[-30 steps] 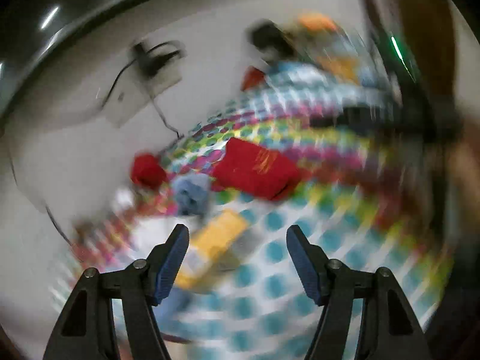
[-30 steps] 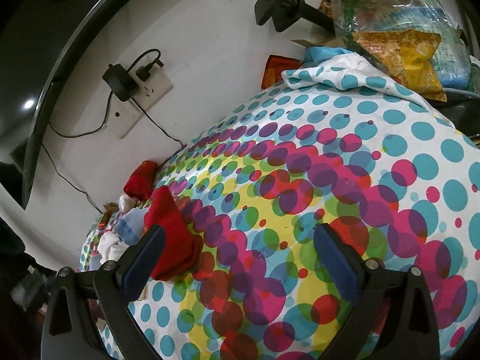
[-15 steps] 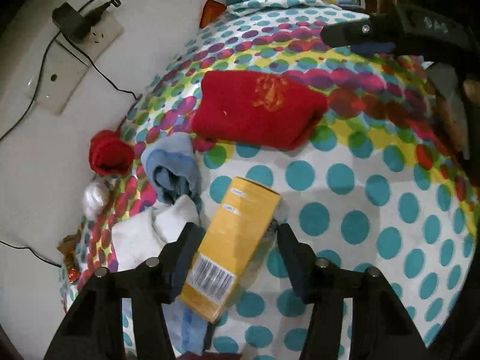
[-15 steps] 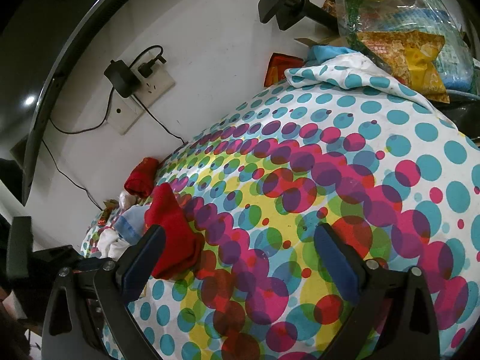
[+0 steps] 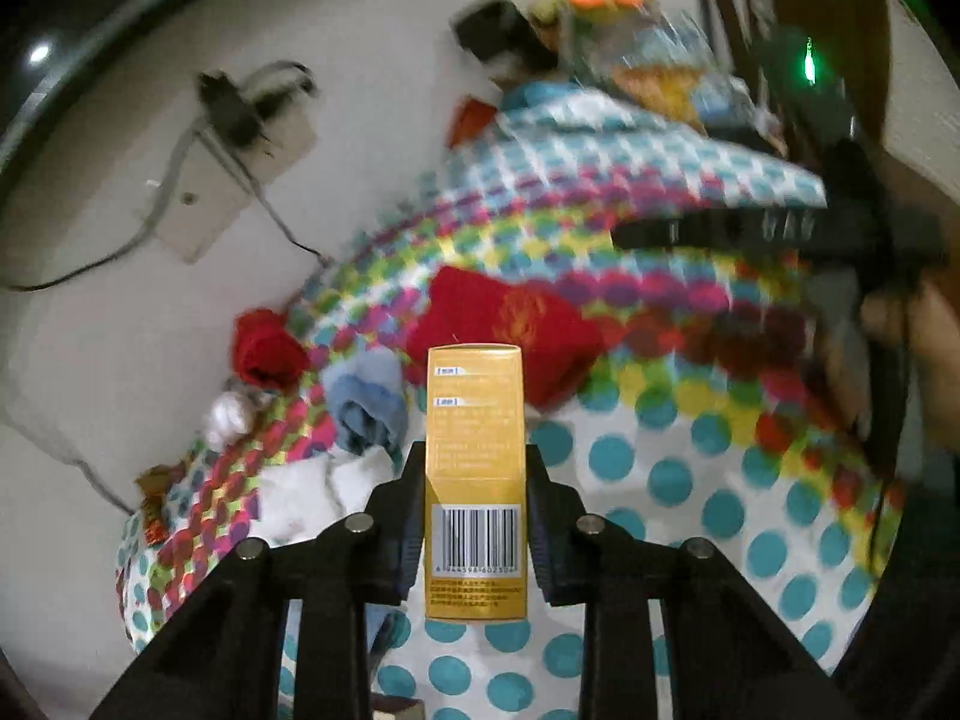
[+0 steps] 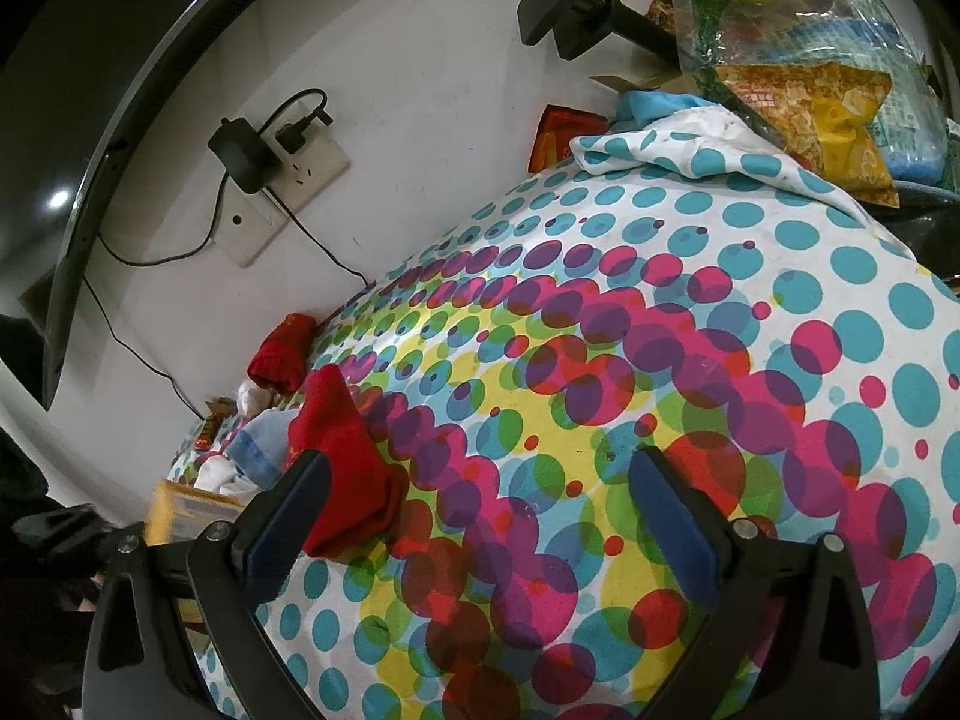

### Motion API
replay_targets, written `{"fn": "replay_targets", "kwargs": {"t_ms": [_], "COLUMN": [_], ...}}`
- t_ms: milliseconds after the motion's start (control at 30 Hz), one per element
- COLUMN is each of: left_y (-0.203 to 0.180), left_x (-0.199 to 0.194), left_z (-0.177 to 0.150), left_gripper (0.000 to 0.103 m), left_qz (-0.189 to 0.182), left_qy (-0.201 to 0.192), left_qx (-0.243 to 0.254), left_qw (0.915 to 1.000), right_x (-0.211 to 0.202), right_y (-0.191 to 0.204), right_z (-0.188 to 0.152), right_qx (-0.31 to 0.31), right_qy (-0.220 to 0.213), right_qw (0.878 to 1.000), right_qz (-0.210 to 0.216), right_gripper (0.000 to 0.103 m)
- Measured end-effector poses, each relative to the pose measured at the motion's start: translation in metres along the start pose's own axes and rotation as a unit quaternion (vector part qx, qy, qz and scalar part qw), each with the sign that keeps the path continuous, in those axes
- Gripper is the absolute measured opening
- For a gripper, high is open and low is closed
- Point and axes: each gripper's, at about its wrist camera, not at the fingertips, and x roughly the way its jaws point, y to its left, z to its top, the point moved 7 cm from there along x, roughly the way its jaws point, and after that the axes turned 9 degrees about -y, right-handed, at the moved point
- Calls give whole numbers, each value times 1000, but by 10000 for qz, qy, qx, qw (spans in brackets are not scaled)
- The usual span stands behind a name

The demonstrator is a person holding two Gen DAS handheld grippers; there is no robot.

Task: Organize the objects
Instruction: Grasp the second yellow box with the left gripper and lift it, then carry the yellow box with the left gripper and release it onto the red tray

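A yellow box (image 5: 474, 420) with a barcode stands upright between the fingers of my left gripper (image 5: 474, 456). Its jaws are closing, and both pads press on the box's sides. The same box (image 6: 180, 507) shows at the lower left of the right wrist view. Behind it on the dotted sheet (image 6: 660, 300) lie a folded red cloth (image 5: 510, 324), a rolled red sock (image 5: 267, 348), a blue cloth (image 5: 366, 402) and a white cloth (image 5: 300, 498). My right gripper (image 6: 480, 462) hangs open over the sheet, its left finger beside the red cloth (image 6: 342, 450).
A wall socket with a black charger and cables (image 6: 270, 162) sits behind the sheet. At the back right are snack bags and a knitted toy (image 6: 780, 60), and a black mount (image 6: 570, 6). A person's hand (image 5: 936, 348) holds the right gripper.
The left gripper's jaws have narrowed onto the yellow box, which lay askew on the sheet and now stands straight between them. The right gripper has not moved.
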Motion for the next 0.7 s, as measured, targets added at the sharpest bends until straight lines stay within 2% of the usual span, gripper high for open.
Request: {"fn": "replay_targets", "kwargs": {"t_ms": [133,233,400,533,700], "left_y": [2,10,36,57,81], "left_x": [-19,-33,-62,-84,-108], "left_z": [7,9,5,-4,-22], "left_gripper": [29,29,29,29,29], "left_qz": [301,676,1601,2058,2526], "left_qy": [-137,-277,-524,-610,-597], "left_qx": [-421,-862,-1515,-1801,-1902], "left_qw": [9986,9936,9740,9599,9468], "right_x": [0,0,0,0,0], "right_y": [-1,0,0,0,1], "right_z": [0,0,0,0,0], "right_qx": [7,-3,21,15,14], "right_qy": [-2,2,-4,2,3], "right_qw": [10000,10000,10000,10000,10000], "right_qz": [7,-1,20,18,15], "right_gripper": [100,100,100,100,100]}}
